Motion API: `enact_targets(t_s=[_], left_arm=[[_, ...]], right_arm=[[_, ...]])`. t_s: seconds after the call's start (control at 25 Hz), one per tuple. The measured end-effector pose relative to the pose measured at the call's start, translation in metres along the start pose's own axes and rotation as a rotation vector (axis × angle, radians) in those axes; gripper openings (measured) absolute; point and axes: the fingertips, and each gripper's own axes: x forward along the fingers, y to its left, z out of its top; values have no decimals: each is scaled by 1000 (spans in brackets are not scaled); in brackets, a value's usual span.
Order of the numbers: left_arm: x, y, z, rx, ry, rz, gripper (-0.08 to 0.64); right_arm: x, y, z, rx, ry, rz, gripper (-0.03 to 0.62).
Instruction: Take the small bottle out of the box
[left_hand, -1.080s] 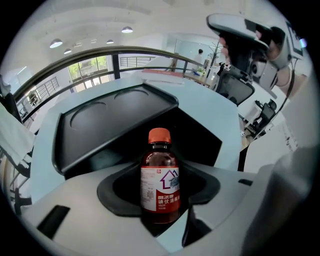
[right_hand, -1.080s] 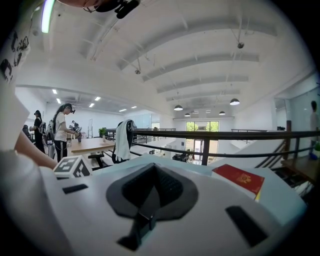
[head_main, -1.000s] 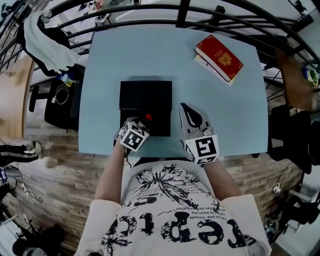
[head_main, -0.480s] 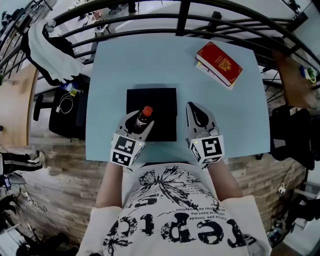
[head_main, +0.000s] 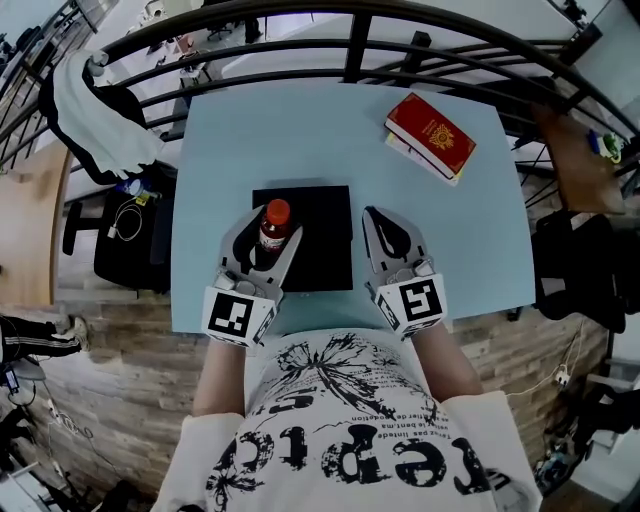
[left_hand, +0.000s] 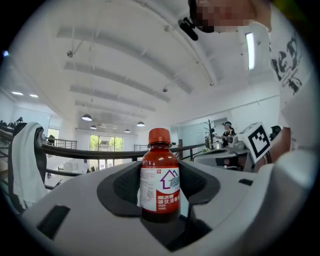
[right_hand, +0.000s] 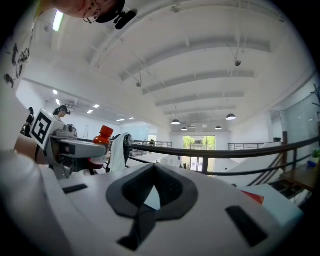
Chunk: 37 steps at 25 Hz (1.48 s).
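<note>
Left gripper view showed one small bottle clamped upright in the left hand-held gripper, above one black box on the tabletop, its base hidden behind the jaws. The right hand-held gripper had its jaws together, empty. One red book lay well apart.

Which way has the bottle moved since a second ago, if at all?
Yes. Held in the left gripper, the bottle has shifted from near the box's front edge toward its left side.
</note>
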Motion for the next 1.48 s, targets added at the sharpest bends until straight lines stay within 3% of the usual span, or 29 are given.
enact_targets(t_s=[0.12, 0.36, 1.48], left_arm=[[-2, 0, 10, -6, -51, 2, 232], [-3, -2, 12, -15, -60, 1, 232], [-5, -8, 2, -3, -9, 4, 232]], right_arm=[[-1, 13, 10, -46, -33, 51, 9], [-2, 18, 22, -68, -51, 48, 9], [-9, 6, 10, -1, -27, -6, 8]])
